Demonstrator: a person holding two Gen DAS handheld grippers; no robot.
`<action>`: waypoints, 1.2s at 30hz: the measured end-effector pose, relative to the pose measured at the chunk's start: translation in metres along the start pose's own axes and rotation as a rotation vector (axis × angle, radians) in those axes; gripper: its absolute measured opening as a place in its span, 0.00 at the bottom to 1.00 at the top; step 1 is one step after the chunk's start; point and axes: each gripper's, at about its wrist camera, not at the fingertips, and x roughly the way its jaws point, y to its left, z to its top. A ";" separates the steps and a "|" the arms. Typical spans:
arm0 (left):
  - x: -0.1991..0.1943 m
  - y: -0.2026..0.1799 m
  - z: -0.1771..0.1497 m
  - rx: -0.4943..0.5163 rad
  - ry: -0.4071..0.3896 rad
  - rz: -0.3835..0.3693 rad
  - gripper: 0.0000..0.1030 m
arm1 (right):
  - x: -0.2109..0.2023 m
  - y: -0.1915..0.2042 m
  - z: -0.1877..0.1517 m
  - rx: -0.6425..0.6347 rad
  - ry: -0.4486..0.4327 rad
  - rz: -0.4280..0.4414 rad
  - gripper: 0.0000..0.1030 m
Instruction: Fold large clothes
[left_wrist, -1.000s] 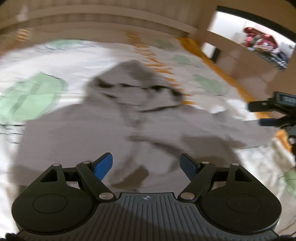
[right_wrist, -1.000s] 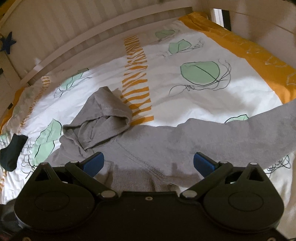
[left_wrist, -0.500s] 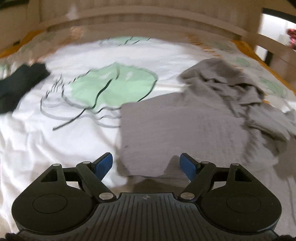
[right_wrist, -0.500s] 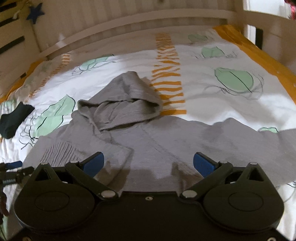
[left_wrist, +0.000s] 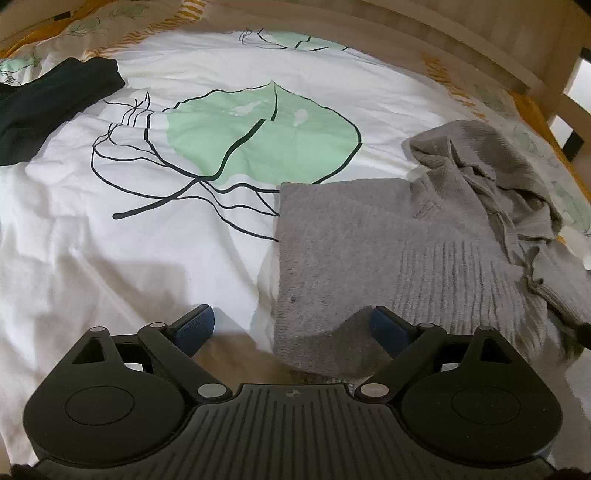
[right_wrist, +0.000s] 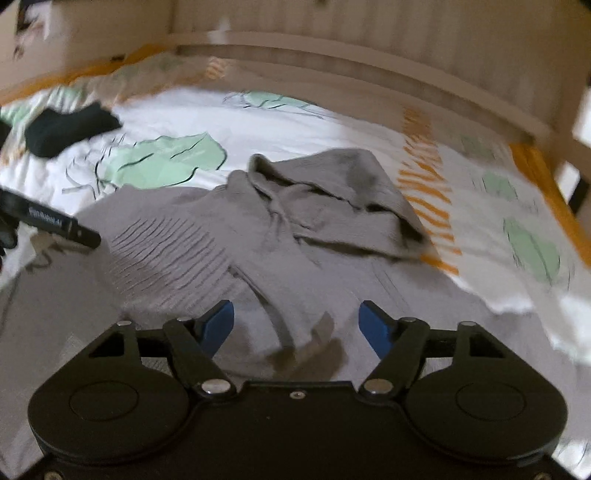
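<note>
A grey knitted hoodie (left_wrist: 388, 243) lies on the bed, its left sleeve folded in over the body and its hood (left_wrist: 480, 162) crumpled at the far right. My left gripper (left_wrist: 291, 325) is open and empty, low over the hoodie's near left corner. In the right wrist view the hoodie (right_wrist: 258, 243) lies spread with the hood (right_wrist: 343, 192) at the far side. My right gripper (right_wrist: 297, 323) is open and empty above the hoodie's chest. The left gripper shows at that view's left edge (right_wrist: 55, 221).
The bed has a white duvet with green leaf prints (left_wrist: 258, 133) and orange stripes (right_wrist: 424, 184). A dark folded garment (left_wrist: 48, 99) lies at the far left, also in the right wrist view (right_wrist: 66, 127). A wooden bed rail (right_wrist: 369, 74) runs along the far side.
My left gripper has swung left to the hoodie's left edge and come lower. My right gripper has swung left over the hoodie's chest. Both stay open.
</note>
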 end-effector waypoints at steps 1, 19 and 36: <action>-0.001 0.000 0.000 -0.001 0.000 -0.005 0.90 | 0.005 0.004 0.003 -0.013 0.006 0.002 0.71; -0.013 -0.008 -0.001 -0.013 -0.062 -0.010 0.90 | 0.002 -0.109 -0.009 0.379 -0.013 -0.016 0.14; -0.023 -0.021 0.002 0.020 -0.095 -0.037 0.90 | 0.059 0.002 0.010 -0.065 0.092 -0.029 0.56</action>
